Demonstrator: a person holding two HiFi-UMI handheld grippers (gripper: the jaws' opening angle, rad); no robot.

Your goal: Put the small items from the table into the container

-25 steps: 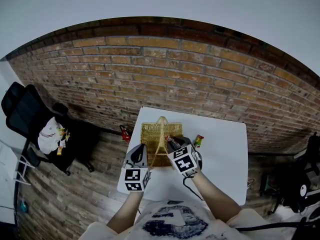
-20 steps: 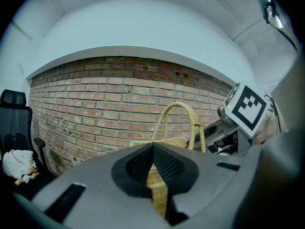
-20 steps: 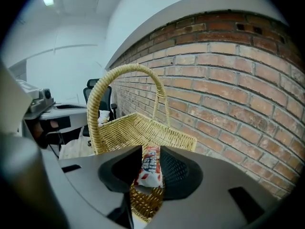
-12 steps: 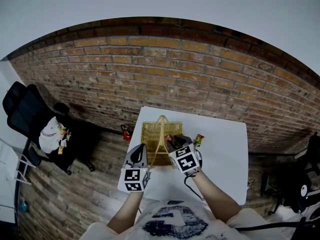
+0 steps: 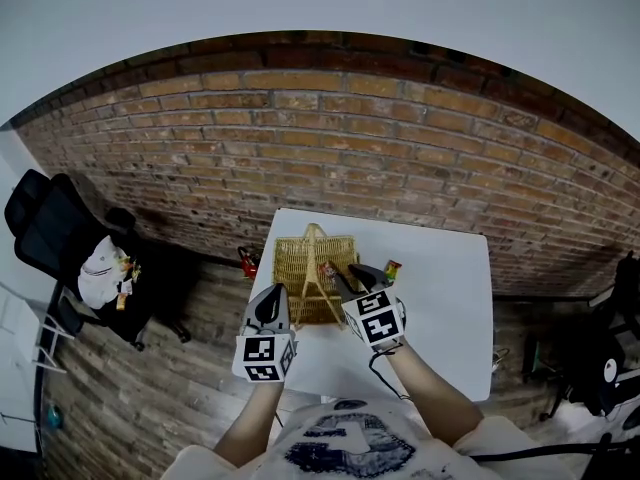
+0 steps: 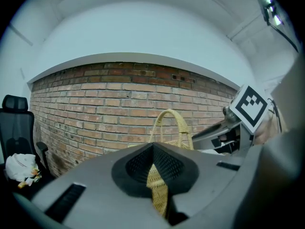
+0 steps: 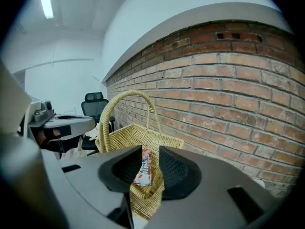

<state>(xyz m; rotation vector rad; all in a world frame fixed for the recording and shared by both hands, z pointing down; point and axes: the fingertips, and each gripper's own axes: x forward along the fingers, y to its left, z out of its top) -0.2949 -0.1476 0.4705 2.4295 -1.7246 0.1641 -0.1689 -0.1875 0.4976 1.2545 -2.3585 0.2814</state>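
Observation:
A woven straw basket (image 5: 300, 268) with a tall loop handle (image 7: 125, 109) stands at the white table's (image 5: 440, 308) left side. My left gripper (image 5: 276, 292) is shut on the basket's near left rim (image 6: 157, 191); wicker shows between its closed jaws. My right gripper (image 5: 338, 274) is shut on a small red-and-white snack packet (image 7: 144, 168), held upright just above the basket's near right rim. A second small wrapped item (image 5: 392, 270), red and green, lies on the table to the right of the basket.
A brick wall (image 5: 400, 168) runs close behind the table. A black office chair (image 5: 50, 228) with a white bag on it stands far left on the wooden floor. A small red object (image 5: 246, 261) lies on the floor by the table's left edge.
My right gripper has lifted slightly and shifted left toward the basket with the packet still in it. The left gripper has kept its hold on the basket rim.

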